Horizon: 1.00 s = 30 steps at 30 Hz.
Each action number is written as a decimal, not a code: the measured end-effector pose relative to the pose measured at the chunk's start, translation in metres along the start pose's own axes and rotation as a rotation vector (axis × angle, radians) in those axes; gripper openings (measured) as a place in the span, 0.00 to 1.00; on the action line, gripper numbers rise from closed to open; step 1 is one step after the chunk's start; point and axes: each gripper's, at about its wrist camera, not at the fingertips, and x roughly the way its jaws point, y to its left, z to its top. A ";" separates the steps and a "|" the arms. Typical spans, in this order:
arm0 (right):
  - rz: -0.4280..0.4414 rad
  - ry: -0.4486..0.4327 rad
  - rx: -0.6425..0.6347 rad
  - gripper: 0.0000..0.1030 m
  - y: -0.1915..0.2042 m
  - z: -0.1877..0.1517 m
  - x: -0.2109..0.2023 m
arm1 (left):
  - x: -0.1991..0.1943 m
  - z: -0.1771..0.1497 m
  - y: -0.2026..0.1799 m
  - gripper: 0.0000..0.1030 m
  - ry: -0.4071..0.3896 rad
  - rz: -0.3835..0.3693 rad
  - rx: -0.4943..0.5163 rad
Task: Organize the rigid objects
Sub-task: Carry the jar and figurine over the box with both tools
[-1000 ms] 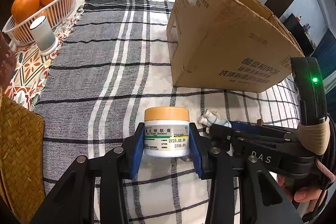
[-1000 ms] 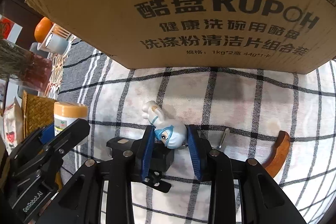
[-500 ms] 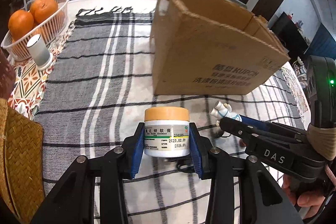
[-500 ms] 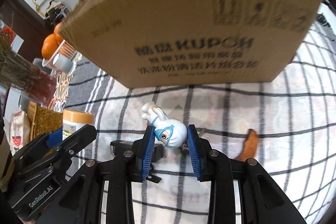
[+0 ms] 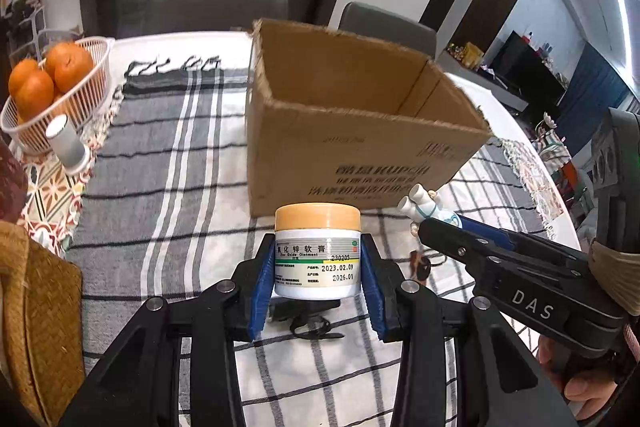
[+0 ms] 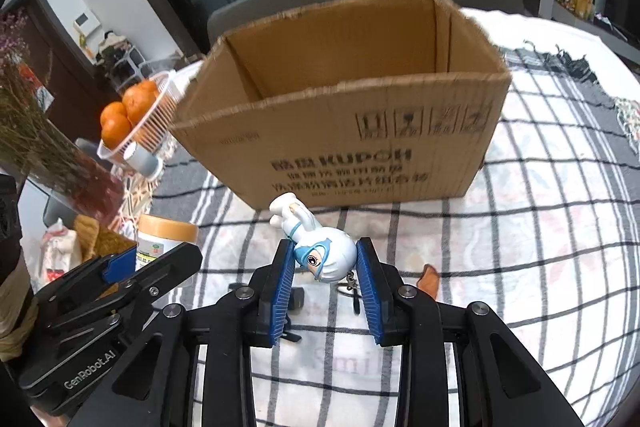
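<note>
With your left gripper (image 5: 318, 267) clamping the ointment jar (image 5: 318, 251) and your right gripper (image 6: 325, 281) clamping the figurine keychain (image 6: 320, 247), the open cardboard box (image 6: 360, 131) lies directly ahead, nearer the right.

Left hand-held gripper (image 5: 318, 281) and right hand-held gripper (image 6: 324, 283) — both clamped, side by side, tilted downward.

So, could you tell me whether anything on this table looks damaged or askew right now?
The cardboard box has ragged, torn top edges, as if its flaps were ripped off. The small figurine sits head-down and tilted in the right gripper. The ointment jar stands upright in the left gripper.
</note>
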 end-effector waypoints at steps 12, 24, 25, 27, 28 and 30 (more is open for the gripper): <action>0.017 -0.131 -0.015 0.32 0.008 0.017 -0.049 | -0.033 0.026 -0.024 0.38 -0.088 -0.043 0.049; 0.038 -0.216 -0.011 0.32 0.007 0.044 -0.078 | -0.052 0.061 -0.043 0.38 -0.159 -0.051 0.087; 0.037 -0.222 -0.012 0.32 0.007 0.047 -0.080 | -0.053 0.063 -0.044 0.38 -0.162 -0.054 0.087; 0.037 -0.233 -0.016 0.32 0.007 0.053 -0.084 | -0.053 0.068 -0.045 0.38 -0.166 -0.058 0.083; 0.039 -0.238 -0.016 0.32 0.006 0.056 -0.085 | -0.052 0.070 -0.045 0.38 -0.168 -0.061 0.082; 0.044 -0.243 -0.017 0.32 0.006 0.062 -0.087 | -0.051 0.076 -0.046 0.38 -0.169 -0.063 0.080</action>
